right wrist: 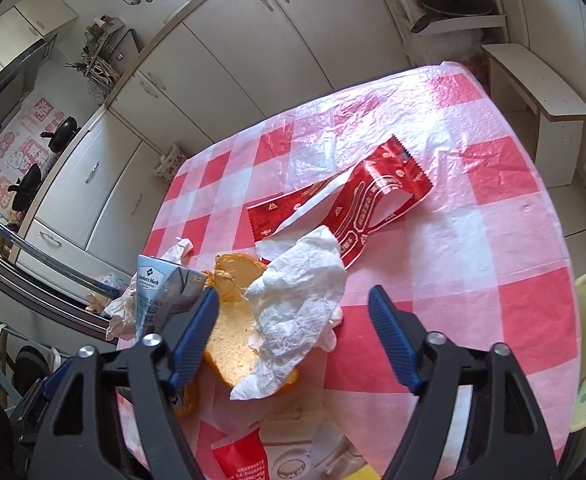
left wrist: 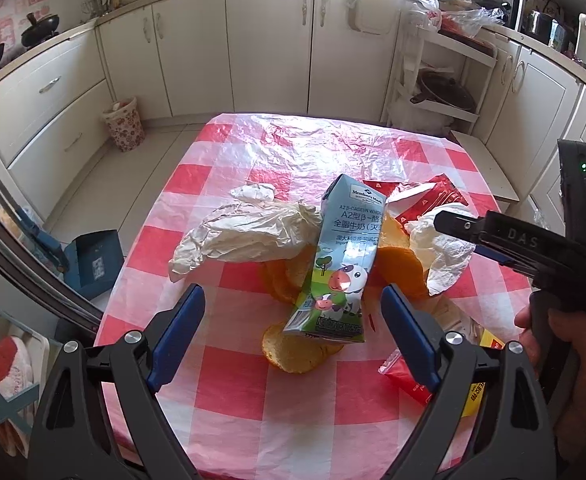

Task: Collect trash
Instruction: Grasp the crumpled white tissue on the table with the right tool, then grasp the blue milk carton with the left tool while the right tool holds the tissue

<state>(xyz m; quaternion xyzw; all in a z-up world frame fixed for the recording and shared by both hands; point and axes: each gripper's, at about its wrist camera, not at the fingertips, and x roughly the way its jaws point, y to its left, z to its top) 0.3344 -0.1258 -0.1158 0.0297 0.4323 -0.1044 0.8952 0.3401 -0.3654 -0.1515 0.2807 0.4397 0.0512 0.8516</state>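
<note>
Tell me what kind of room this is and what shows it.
A home kitchen, most likely. Cream cabinets under a countertop run around the walls, black woks sit on a stove at the left, and a shelf rack holds a pan. The trash lies on a table with a red-checked cloth.

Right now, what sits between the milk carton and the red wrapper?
Orange peel and a crumpled white tissue lie between the milk carton and the red wrapper, clearest in the right wrist view.
</note>
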